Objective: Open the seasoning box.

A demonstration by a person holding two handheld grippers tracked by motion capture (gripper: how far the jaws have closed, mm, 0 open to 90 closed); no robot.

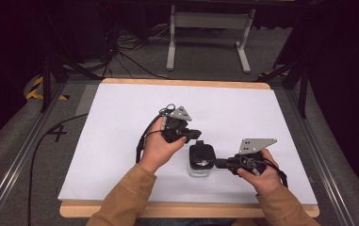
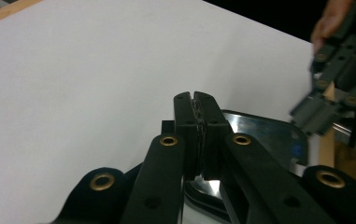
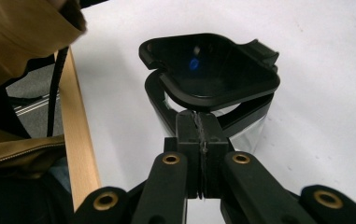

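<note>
On the white table [image 1: 120, 122] we see the left hand [image 1: 157, 149] holding the left gripper [image 1: 197, 134] just above and behind a clear box [image 1: 200, 170] with a black lid [image 1: 201, 153]. In the left gripper view its jaws are pressed together with nothing plainly between them, the tips over the lid's far edge; whether they touch it we cannot tell.

The box sits near the table's front edge, between the two hands. In the right gripper view its lid (glossy, with a small blue reflection) is tilted up off the rim on the near side.

To the right, the right hand [image 1: 260, 175] holds the right gripper [image 1: 217, 163] level, its jaws closed at the box's near rim, seemingly pinching it just under the raised lid.
</note>
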